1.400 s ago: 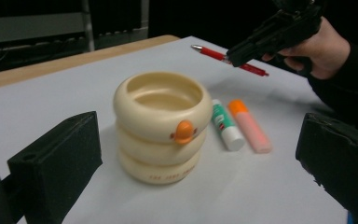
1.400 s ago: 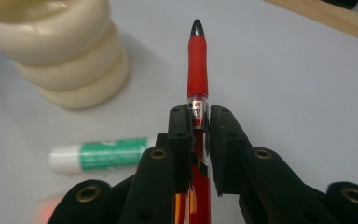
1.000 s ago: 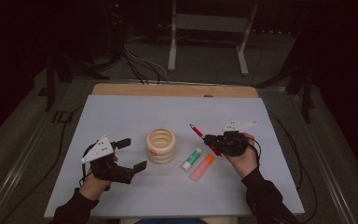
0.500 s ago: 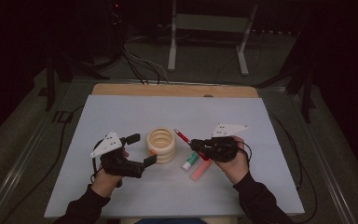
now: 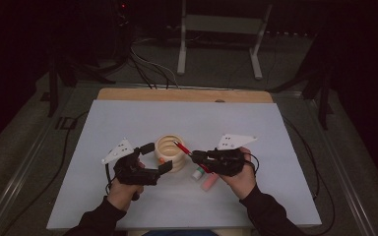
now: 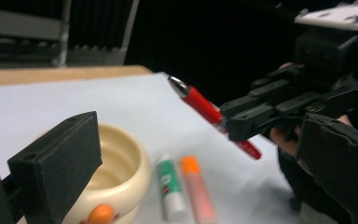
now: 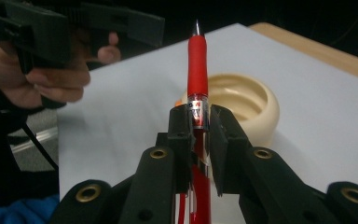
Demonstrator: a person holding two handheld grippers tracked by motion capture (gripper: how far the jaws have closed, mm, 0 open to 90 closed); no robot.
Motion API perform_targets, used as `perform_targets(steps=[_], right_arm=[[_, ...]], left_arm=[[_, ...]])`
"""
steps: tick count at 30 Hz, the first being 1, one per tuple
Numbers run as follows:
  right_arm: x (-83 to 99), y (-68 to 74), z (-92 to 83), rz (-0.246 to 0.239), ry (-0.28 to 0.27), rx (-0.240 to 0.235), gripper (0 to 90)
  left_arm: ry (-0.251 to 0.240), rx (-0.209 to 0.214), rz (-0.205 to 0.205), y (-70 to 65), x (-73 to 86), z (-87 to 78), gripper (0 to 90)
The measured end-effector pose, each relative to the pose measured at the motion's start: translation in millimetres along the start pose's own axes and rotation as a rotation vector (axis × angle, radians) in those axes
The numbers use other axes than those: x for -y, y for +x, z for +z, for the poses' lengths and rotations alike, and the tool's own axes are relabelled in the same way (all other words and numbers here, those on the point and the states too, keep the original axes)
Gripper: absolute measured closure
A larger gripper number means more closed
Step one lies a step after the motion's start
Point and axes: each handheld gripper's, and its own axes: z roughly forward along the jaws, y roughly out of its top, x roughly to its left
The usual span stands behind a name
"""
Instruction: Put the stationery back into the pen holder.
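Note:
A cream ribbed cup [image 5: 170, 150] stands mid-table. My right gripper [image 5: 195, 156] is shut on a red pen [image 5: 182, 149], whose tip points left over the cup's rim. In the right gripper view the jaws [image 7: 198, 119] clamp the pen [image 7: 197, 60] at its silver band, with the cup [image 7: 242, 100] just beyond. My left gripper [image 5: 156, 157] stands open against the cup's left side. In the left gripper view the cup [image 6: 121, 177] sits by the left jaw, and the pen [image 6: 200, 105] hangs above it in the right gripper [image 6: 242, 121].
A green-and-white glue stick [image 5: 197, 173] and an orange marker [image 5: 208, 183] lie side by side right of the cup, under my right gripper. The white mat [image 5: 128, 118] has a wooden edge [image 5: 182, 94] at the back. Cables trail off both sides.
My right gripper has carried the red pen left, from beyond the marker to over the cup's rim. My left gripper has moved right, up against the cup.

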Motion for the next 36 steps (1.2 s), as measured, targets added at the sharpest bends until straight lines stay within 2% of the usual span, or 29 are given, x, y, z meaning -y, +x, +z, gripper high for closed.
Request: perform_targets(steps=[6,12,14,16,19,23,27,31,33,36], right_arm=[[-3.1,7.7,0.9,-0.009,-0.021,-0.028,80.1],[-4.1,13.4,2.7,-0.018,-0.025,-0.047,80.1],[-4.3,14.3,2.9,-0.016,-0.033,-0.059,80.1],[-4.6,15.9,2.8,-0.02,-0.038,-0.065,80.1],[-5.2,18.4,3.1,-0.024,-0.04,-0.077,80.1],[-5.3,20.1,3.9,-0.028,-0.04,-0.093,80.0],[-5.5,20.2,4.1,-0.026,-0.04,-0.101,80.1],[-5.2,20.8,5.1,-0.028,-0.034,-0.104,80.0],[-4.9,20.5,5.9,-0.028,-0.03,-0.107,80.0],[-4.4,20.6,6.4,-0.028,-0.024,-0.11,80.0]], left_arm=[[0.001,0.074,-0.073,-3.6,0.5,5.8,1.4],[-0.013,0.081,-0.132,-3.0,2.0,9.4,8.0],[-0.027,0.085,-0.161,-2.2,3.4,10.3,14.9],[-0.031,0.105,-0.19,-0.5,4.8,11.9,18.0],[-0.044,0.129,-0.223,1.3,6.7,14.0,29.0],[-0.062,0.155,-0.24,1.5,8.2,15.6,44.1],[-0.09,0.173,-0.274,3.8,8.3,15.3,54.2],[-0.096,0.213,-0.305,5.8,9.3,16.7,63.9],[-0.095,0.209,-0.305,5.8,9.7,16.9,67.8],[-0.101,0.22,-0.333,8.2,10.6,17.4,77.2]])
